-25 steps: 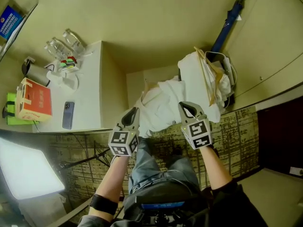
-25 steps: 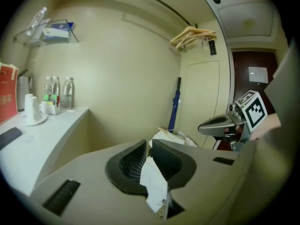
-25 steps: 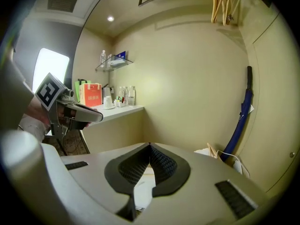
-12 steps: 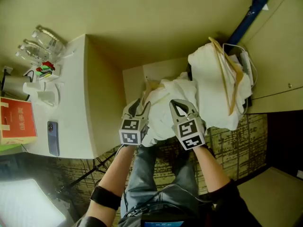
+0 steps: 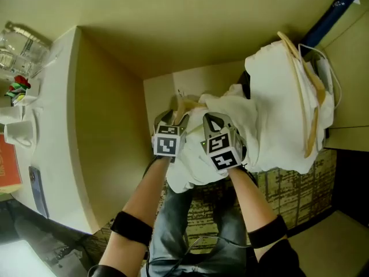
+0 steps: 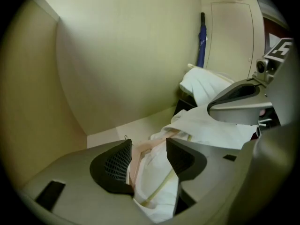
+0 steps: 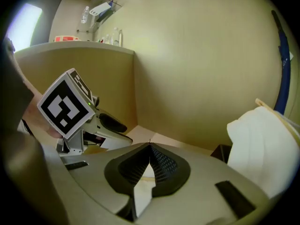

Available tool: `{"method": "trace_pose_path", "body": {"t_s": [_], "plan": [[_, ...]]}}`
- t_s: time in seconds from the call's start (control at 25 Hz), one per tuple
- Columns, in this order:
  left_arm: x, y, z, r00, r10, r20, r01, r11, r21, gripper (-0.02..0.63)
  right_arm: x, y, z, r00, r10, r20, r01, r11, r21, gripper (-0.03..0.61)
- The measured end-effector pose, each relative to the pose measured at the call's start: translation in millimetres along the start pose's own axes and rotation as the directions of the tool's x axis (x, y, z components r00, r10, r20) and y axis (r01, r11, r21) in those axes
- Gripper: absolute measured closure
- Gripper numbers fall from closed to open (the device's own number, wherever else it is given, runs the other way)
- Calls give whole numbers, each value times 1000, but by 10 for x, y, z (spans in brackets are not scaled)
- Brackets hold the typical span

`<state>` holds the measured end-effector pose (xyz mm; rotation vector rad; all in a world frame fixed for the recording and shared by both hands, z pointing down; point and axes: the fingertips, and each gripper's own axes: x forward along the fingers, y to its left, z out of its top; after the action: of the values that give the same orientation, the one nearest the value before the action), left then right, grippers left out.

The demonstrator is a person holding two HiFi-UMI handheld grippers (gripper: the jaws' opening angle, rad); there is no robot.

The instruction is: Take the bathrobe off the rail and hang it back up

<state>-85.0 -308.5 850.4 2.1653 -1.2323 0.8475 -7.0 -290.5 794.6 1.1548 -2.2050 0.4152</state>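
One white bathrobe (image 5: 199, 154) shows in the head view, soft and crumpled, bunched near the centre in front of a pale wall panel. At three o'clock from it sits a larger white heap (image 5: 277, 120) with one wooden hanger (image 5: 308, 97) across it; whether the two are the same garment cannot be told. Two grippers meet the cloth: the left gripper (image 5: 173, 118) at its nine o'clock edge, the right gripper (image 5: 215, 120) just beside it. One blue umbrella (image 5: 331, 13) leans at one o'clock. One white desk (image 5: 55, 108) runs along nine o'clock, carrying one phone (image 5: 36, 183) and some glassware (image 5: 14, 42).

Left gripper view: the fingers (image 6: 117, 162) stand wide apart and have just been opening. A fold of the bathrobe with a pale yellow seam line lies loosely between them, hanging toward six o'clock. The right gripper is at three o'clock, and the umbrella at one o'clock.

Right gripper view: the fingers (image 7: 161, 165) are closed together, pinching a thin sliver of the bathrobe that shows below them. The left gripper is at nine o'clock, and the white heap at four o'clock.
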Motion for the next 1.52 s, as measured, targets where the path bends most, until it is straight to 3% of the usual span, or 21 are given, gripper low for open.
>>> {"method": "trace_pose_path", "body": {"t_s": [0.16,0.4,0.64,0.84,0.92,1.04,1.24,1.52], "plan": [[524,171,-288,998,-16,-59,18,999,40,373,415,-48,-233,1000,-5,-11,5,999,54,557],[1054,372,-668,987,-47,-153,59,996,72,335,757,16,-402,1000,5,1,-5,999,46,557],[1334,482,-746,981,-79,-179,91,994,64,327,955,-3,-472,1000,5,10,-5,999,43,557],[1491,670,-891,974,-60,-219,76,995,61,325,1037,27,-471,1000,10,17,-11,999,38,557],[1550,734,-922,973,-56,-222,72,995,64,326,1065,29,-479,1000,10,16,-10,999,36,557],[1589,642,-905,970,-110,-216,126,990,58,334,1091,38,-509,1000,11,12,-11,999,37,557],[1624,614,-966,964,-144,-222,166,983,82,407,1120,49,-547,1000,12,10,-12,999,36,557],[1468,545,-781,985,-91,-144,110,986,126,411,1077,113,-567,1000,18,9,-19,999,31,557]]}}
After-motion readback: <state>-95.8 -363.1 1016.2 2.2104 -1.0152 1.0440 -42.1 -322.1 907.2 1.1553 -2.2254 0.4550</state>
